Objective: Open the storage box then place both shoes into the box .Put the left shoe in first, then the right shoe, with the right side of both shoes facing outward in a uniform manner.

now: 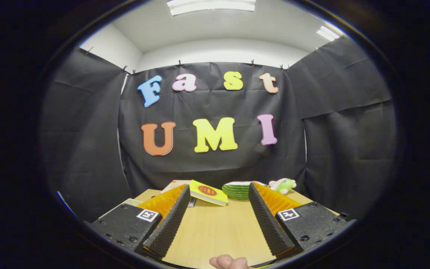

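Hovering (218, 190) above the wooden table (215, 231), fingers spread wide, gripping nothing and touching nothing; bare tabletop lying between them. Looking level toward the black cloth wall (215, 164), so the table's near part staying cut off beneath the fingers. No telling where the storage box or the shoes are sitting.

Lying just beyond the fingertips, between them: a yellow book (208, 192) with a red oval on its cover, tilted, resting partly on a paler flat thing (177, 184) hard to make out behind the left finger (168, 220). Sitting beside it, farther back: a green striped dish (236, 190), half hidden by the right finger (269, 220). Peeking out past that finger: a small pink and green plush toy (283, 185), near the table's far corner. Showing at the very bottom: a fingertip of the person's hand (229, 262), mostly cut off.
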The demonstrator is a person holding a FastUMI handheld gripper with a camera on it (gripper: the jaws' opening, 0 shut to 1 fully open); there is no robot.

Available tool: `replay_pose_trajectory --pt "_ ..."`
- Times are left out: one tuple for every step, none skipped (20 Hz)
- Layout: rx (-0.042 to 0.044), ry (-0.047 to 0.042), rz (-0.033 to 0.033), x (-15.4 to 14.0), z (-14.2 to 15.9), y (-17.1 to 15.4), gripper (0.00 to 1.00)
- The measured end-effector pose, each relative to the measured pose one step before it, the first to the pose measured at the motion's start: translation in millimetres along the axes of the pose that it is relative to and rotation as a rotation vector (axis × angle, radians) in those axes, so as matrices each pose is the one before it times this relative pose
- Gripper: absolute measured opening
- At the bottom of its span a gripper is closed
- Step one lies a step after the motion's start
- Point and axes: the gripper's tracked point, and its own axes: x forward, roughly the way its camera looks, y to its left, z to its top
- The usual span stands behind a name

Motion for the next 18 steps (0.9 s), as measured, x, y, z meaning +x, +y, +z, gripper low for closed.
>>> replay_pose_trajectory --pt "0.00131 0.00221 0.00143 -0.68 0.02 0.61 1.00" --pt "0.00102 0.00230 -0.00130 0.73 -1.08 -0.52 1.00" --pt "0.00006 0.00278 -0.00124 0.76 -1.07 -0.61 1.00" --pt "0.00243 0.00224 -0.00127 0.84 -0.84 -1.63 1.00" --pt "0.00170 0.00386 -0.00069 0.27 -1.25 -0.14 1.00" --pt "0.00060 0.00358 -0.00195 0.48 -1.66 -1.10 1.00" --pt "0.00133 0.00216 -0.00191 -0.07 -0.46 -1.20 1.00" --pt "0.00133 0.00167 -0.00078 0.61 0.13 -1.12 1.00" --pt "0.00160 -0.00035 -0.00055 0.32 -0.28 -0.22 1.00" --pt "-0.00023 -0.00069 -0.00039 -0.01 -0.12 -0.71 1.00" --pt "-0.00144 0.00124 -0.00142 0.14 -0.02 0.03 1.00" --pt "-0.00156 -0.00011 -0.00004 -0.55 -0.72 -0.71 1.00" --pt "-0.00219 -0.00016 -0.00079 -0.07 0.07 0.44 1.00" --pt "-0.00261 -0.00011 -0.00116 -0.48 0.76 -0.10 1.00" --pt "-0.00285 -0.00161 -0.00094 -0.24 1.27 -0.12 1.00" --pt "-0.00336 -0.00155 -0.00162 0.26 0.49 -0.16 1.00" --pt "-0.00219 -0.00091 -0.00085 -0.48 0.47 -0.42 1.00" --pt "-0.00132 0.00063 0.00126 0.34 -0.47 0.34 1.00"
